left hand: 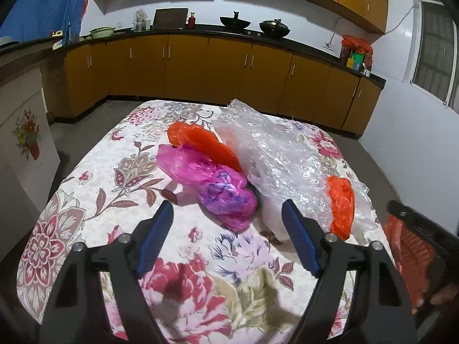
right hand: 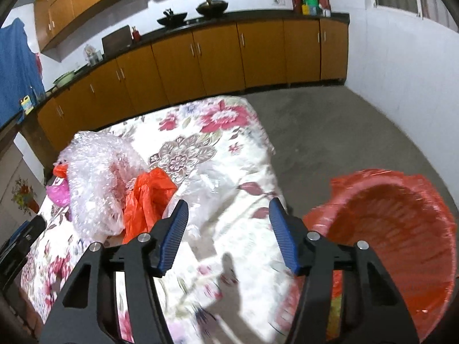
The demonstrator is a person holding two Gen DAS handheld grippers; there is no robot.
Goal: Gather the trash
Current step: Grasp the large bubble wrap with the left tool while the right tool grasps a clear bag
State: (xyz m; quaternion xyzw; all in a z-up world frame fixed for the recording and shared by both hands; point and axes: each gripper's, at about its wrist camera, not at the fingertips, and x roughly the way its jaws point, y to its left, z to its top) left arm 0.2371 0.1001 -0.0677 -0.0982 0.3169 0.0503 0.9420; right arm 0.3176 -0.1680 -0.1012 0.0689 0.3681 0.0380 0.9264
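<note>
On the flower-patterned tablecloth (left hand: 86, 200) lies a heap of trash: a crumpled pink plastic bag (left hand: 221, 192), an orange bag (left hand: 203, 140) behind it, a big sheet of bubble wrap (left hand: 272, 149) and a second orange bag (left hand: 341, 203). My left gripper (left hand: 227, 203) is open, and the pink bag's near end lies just beyond its blue fingertips, untouched. My right gripper (right hand: 229, 202) is open too, low over the cloth (right hand: 243, 149), with nothing between its fingers. The orange bag (right hand: 149, 197) and the bubble wrap (right hand: 94, 177) lie to its left.
A red slatted bin (right hand: 401, 229) lined with a red bag stands on the floor off the table's right edge, close beside the right gripper. Brown cabinets (left hand: 186, 66) under a dark counter run along the far wall. Grey floor (right hand: 330, 132) surrounds the table.
</note>
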